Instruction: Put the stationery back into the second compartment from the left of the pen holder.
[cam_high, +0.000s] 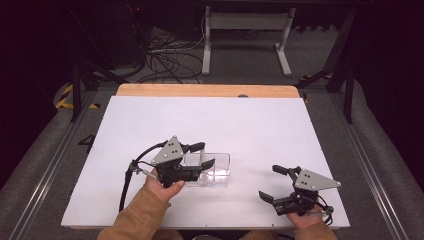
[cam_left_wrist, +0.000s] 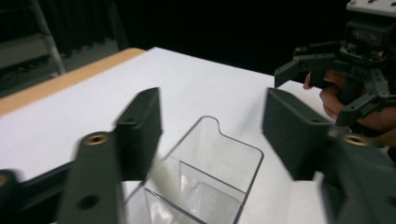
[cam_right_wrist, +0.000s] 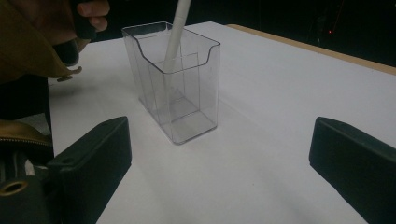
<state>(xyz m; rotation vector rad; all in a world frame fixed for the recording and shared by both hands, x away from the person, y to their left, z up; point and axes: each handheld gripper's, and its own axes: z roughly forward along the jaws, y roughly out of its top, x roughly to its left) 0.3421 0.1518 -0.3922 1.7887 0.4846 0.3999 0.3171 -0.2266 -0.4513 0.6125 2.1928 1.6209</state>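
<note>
A clear plastic box (cam_high: 217, 171) with an inner divider stands upright on the white table (cam_high: 250, 125), left of centre near the front. A white stick (cam_right_wrist: 176, 35) leans inside it, its top poking above the rim; it appears blurred in the left gripper view as the stick (cam_left_wrist: 164, 181). My left gripper (cam_high: 205, 154) hovers just over the box's left side, open, with its jaws wide apart on either side of the box (cam_left_wrist: 210, 172) and nothing between them. My right gripper (cam_high: 270, 182) stands open near the front right, apart from the box (cam_right_wrist: 180, 79), pointing at it.
A wooden strip (cam_high: 207, 90) runs along the table's far edge. Beyond it are a white stand (cam_high: 245, 30) and loose cables (cam_high: 165, 60) on the dark floor. The person's left hand (cam_right_wrist: 88, 9) shows at the top left of the right gripper view.
</note>
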